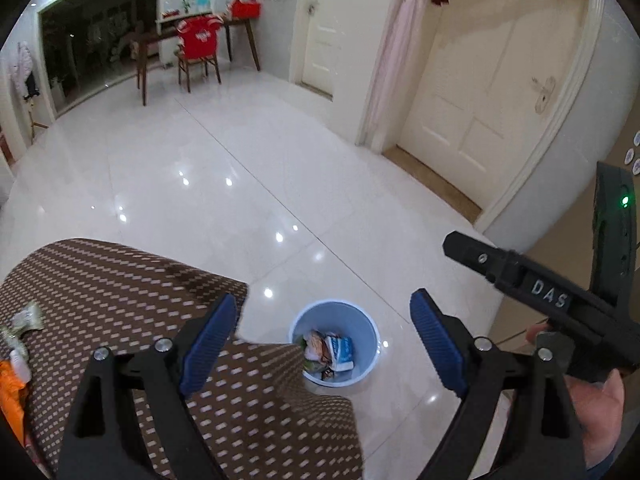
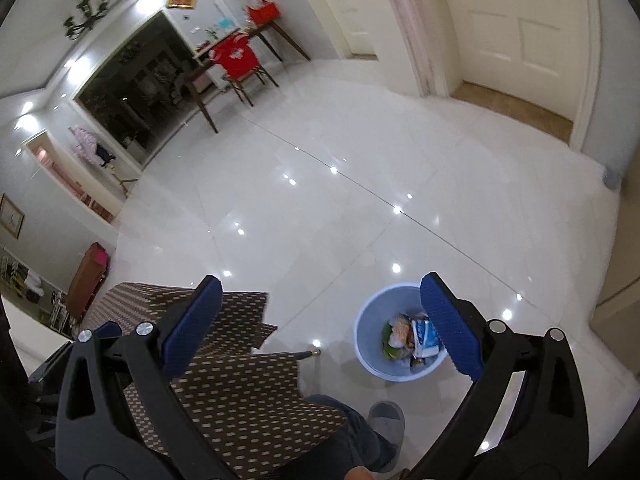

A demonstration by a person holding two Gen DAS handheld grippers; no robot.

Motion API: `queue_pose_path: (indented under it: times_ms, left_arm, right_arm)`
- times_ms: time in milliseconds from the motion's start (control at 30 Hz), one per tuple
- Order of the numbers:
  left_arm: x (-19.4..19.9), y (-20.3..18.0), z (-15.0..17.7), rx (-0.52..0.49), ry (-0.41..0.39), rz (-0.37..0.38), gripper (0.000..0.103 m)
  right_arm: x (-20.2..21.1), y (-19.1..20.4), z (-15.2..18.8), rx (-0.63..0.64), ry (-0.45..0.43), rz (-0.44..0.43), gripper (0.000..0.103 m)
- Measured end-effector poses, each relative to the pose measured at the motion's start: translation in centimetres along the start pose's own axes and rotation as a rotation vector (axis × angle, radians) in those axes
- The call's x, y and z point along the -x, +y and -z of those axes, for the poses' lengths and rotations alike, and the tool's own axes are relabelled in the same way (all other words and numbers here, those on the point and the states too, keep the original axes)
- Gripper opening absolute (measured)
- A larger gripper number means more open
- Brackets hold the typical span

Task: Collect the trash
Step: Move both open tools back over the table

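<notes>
A light blue waste bin [image 1: 362,318] stands on the white tile floor and holds several wrappers [image 1: 332,350]. It also shows in the right wrist view [image 2: 372,328], with wrappers [image 2: 408,336] inside. My left gripper [image 1: 320,336] is open and empty, high above the bin and the table edge. My right gripper [image 2: 320,320] is open and empty, also high above the floor; its body shows in the left wrist view [image 1: 560,304]. Crumpled wrappers [image 1: 24,320] and an orange bag [image 1: 10,396] lie on the table at far left.
A table with a brown patterned cloth [image 1: 120,300] fills the lower left. The person's leg and grey slipper [image 2: 386,420] stand next to the bin. A cream door [image 1: 480,100] is on the right; a desk and a chair with a red shirt [image 1: 200,40] stand far back.
</notes>
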State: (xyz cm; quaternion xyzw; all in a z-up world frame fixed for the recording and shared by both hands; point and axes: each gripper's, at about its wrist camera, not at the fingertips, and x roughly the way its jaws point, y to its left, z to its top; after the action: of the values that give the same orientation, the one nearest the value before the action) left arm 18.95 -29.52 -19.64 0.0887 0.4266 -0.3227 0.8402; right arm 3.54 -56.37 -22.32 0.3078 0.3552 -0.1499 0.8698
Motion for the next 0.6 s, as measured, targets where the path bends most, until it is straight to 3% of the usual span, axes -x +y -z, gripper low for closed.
queue_pose_path:
  times_ms: [367,600]
  left_arm:
    - [8.8,6.7,3.1,0.071,-0.163,-0.115,0.087]
    - [13.1,12.5,7.3,0.12,-0.215,-0.238,0.087]
  right_arm:
    - [3.0,11.6,1.8,0.221,-0.031,-0.12,0.097]
    - [2.3,20.0,5.2,0.423,0.022,-0.228,0.097]
